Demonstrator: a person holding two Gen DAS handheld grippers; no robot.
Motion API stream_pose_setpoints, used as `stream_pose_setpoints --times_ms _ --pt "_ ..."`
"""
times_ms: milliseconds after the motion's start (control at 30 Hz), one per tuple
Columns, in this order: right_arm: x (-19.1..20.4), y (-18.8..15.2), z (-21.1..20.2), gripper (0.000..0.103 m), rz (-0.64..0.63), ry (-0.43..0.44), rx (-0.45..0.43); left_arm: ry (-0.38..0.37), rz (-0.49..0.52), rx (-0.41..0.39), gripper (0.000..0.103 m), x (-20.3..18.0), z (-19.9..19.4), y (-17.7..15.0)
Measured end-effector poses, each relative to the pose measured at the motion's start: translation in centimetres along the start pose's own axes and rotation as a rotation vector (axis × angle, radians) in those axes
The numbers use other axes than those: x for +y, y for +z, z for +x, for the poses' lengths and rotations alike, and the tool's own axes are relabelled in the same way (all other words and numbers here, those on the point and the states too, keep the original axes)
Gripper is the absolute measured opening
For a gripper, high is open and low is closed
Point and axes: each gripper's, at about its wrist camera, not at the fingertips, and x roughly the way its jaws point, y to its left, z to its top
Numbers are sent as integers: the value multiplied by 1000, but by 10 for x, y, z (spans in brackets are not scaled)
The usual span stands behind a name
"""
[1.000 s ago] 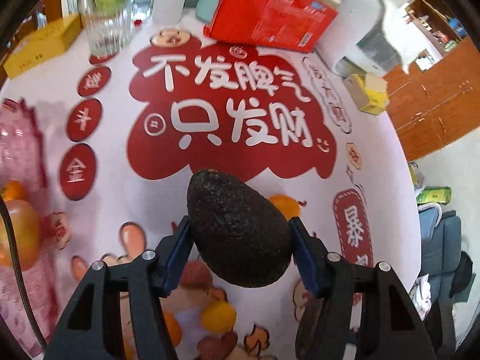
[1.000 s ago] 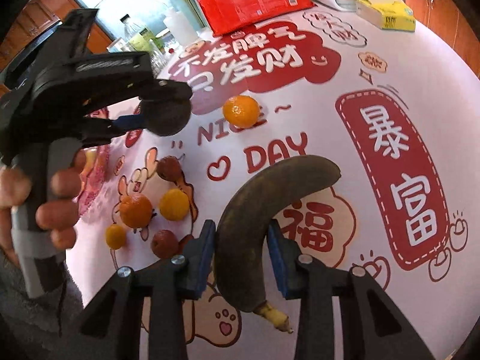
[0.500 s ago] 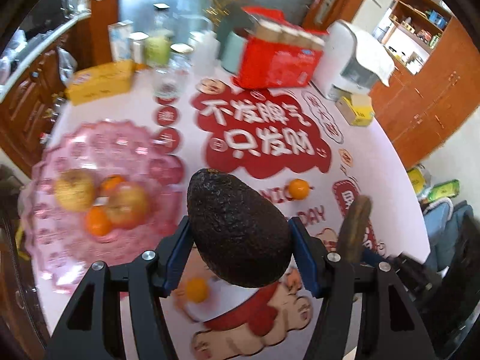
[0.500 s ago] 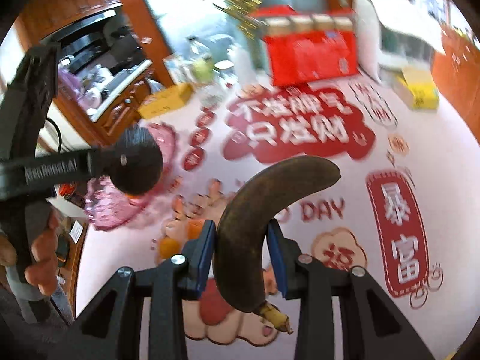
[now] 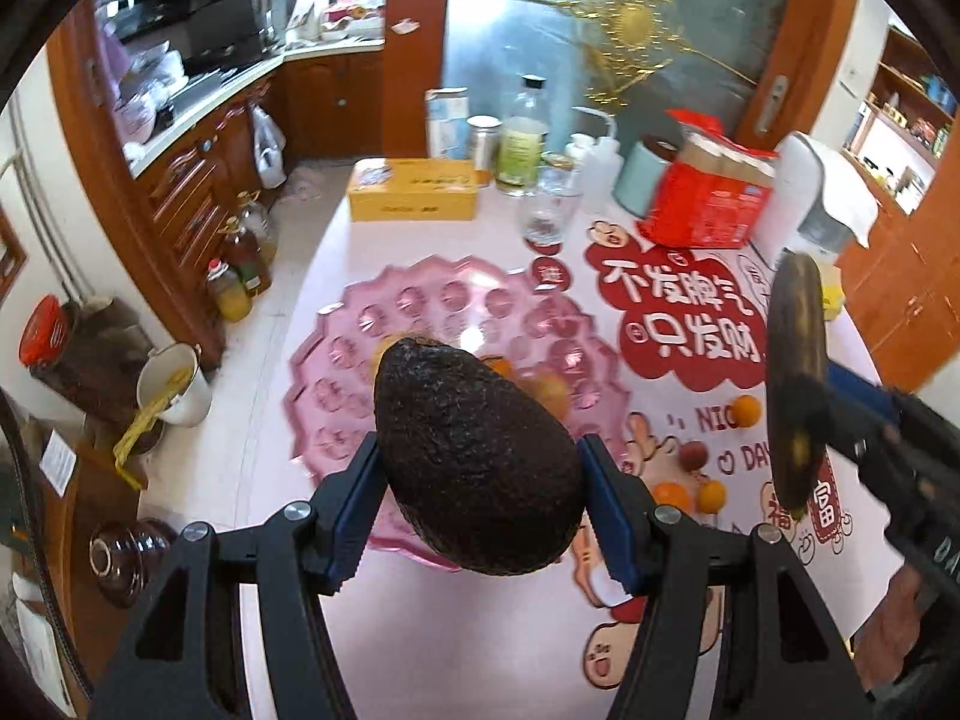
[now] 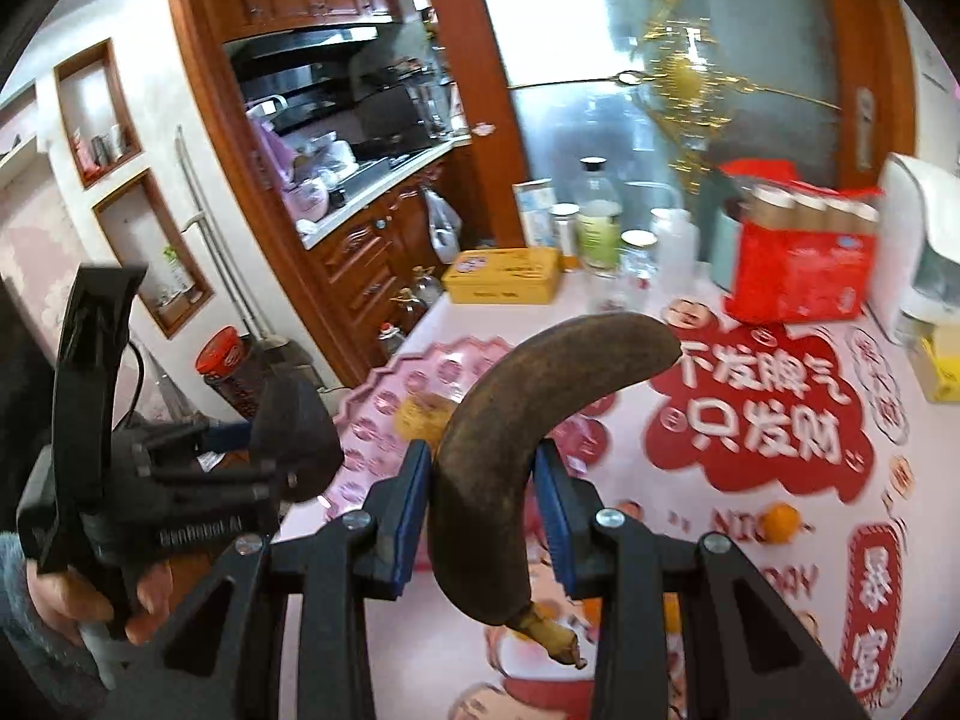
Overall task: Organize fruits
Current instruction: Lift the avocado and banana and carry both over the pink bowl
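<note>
Left tool point(image 5: 480, 498) clamped on avocado point(image 5: 474, 456), right tool point(image 6: 483, 510) pinched on browned banana point(image 6: 510, 450), pink tray point(image 5: 336, 372) seen on cartoon-printed surface point(image 5: 420, 648), wooden kitchen cabinets point(image 5: 198, 180) behind.

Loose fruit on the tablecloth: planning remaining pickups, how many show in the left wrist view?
4: one orange by the lettering, a reddish fruit nearer, two small orange fruits nearest. The avocado may hide others.

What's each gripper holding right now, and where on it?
Left gripper clamps the avocado across its wide lower body. Right gripper clamps the dark banana across its middle, stem end down.
</note>
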Motion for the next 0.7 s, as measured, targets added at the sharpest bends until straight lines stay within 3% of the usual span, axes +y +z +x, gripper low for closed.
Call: stream_pose_setpoints --times_ms 333,700 --pt "37 6 85 35 -104 80 95 -17 -24 60 62 41 55 -8" --pt "26 -24 156 35 -101 119 272 -42 -27 144 62 59 119 -8"
